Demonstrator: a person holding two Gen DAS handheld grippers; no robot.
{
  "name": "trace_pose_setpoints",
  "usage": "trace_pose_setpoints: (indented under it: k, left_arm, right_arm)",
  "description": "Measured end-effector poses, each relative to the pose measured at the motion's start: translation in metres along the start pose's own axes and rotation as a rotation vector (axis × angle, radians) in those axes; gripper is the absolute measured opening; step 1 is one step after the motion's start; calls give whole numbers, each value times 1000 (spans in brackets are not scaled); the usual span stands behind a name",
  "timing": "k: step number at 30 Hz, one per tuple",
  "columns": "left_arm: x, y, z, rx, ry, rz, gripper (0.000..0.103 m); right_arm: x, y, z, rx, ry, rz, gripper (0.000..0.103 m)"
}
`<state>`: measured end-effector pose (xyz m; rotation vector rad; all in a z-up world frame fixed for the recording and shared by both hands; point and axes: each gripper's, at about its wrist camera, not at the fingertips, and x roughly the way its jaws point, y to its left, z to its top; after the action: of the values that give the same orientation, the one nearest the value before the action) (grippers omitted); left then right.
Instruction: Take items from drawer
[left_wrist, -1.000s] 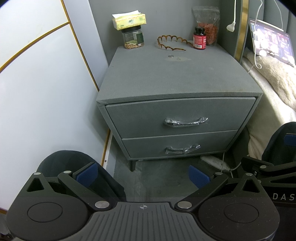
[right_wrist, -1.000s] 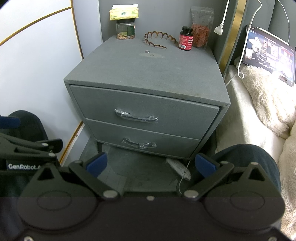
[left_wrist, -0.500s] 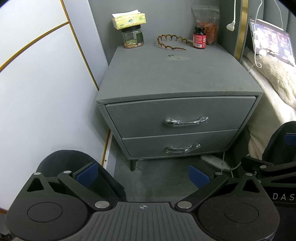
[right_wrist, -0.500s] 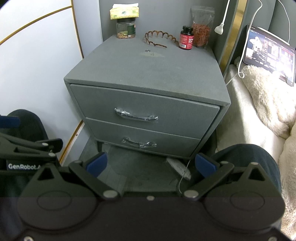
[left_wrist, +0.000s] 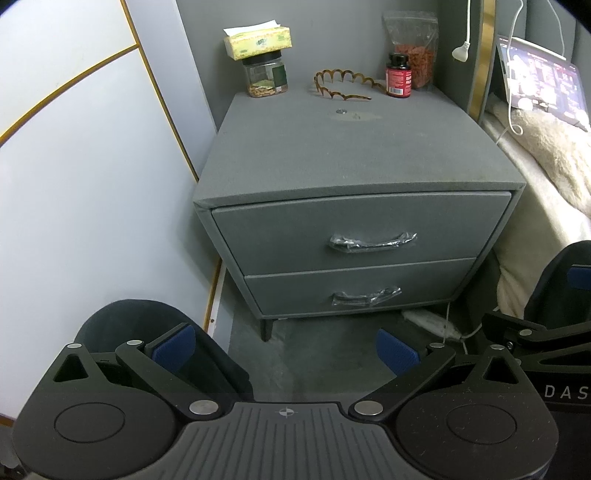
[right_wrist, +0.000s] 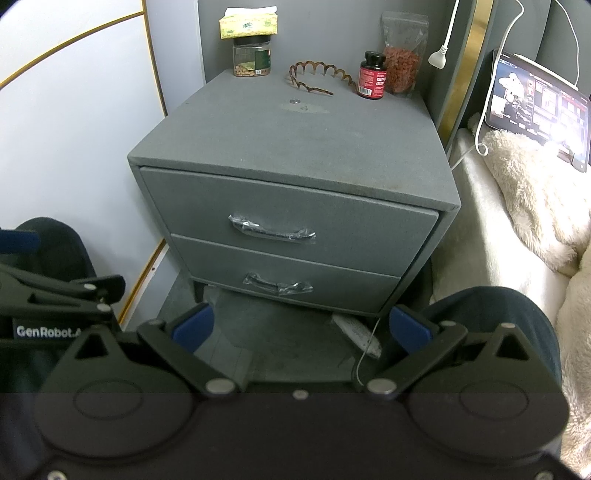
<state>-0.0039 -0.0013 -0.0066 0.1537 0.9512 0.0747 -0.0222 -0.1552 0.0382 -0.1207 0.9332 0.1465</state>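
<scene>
While both drawers sit shut at frame centre:
Left gripper (left_wrist: 285, 344): lower frame, fingers (left_wrist: 173, 343) spread wide, empty.
Right gripper (right_wrist: 301, 325): lower frame, likewise.
Upper drawer (left_wrist: 362, 230): handle wrapped in plastic.

Looking at a grey nightstand (right_wrist: 295, 147), both drawers closed: top drawer (right_wrist: 288, 221) and bottom drawer (right_wrist: 284, 277), handles wrapped in plastic. Up top: nut jar (right_wrist: 252, 59) with tissue pack (right_wrist: 248, 23) on it, wavy headband (right_wrist: 317, 75), red bottle (right_wrist: 373, 75). Right gripper (right_wrist: 301, 326) low in front, blue pads wide apart, gripping nothing. Left gripper (right_wrist: 74, 291) poking in at the left edge.
</scene>
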Motion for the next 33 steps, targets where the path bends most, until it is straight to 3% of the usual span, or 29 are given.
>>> trace_pose_setpoints:
  k: [33]
  left_arm:
    - [2, -5, -1, 3, 1, 3, 103]
  right_arm:
    - [0, 0, -1, -5, 0, -1, 103]
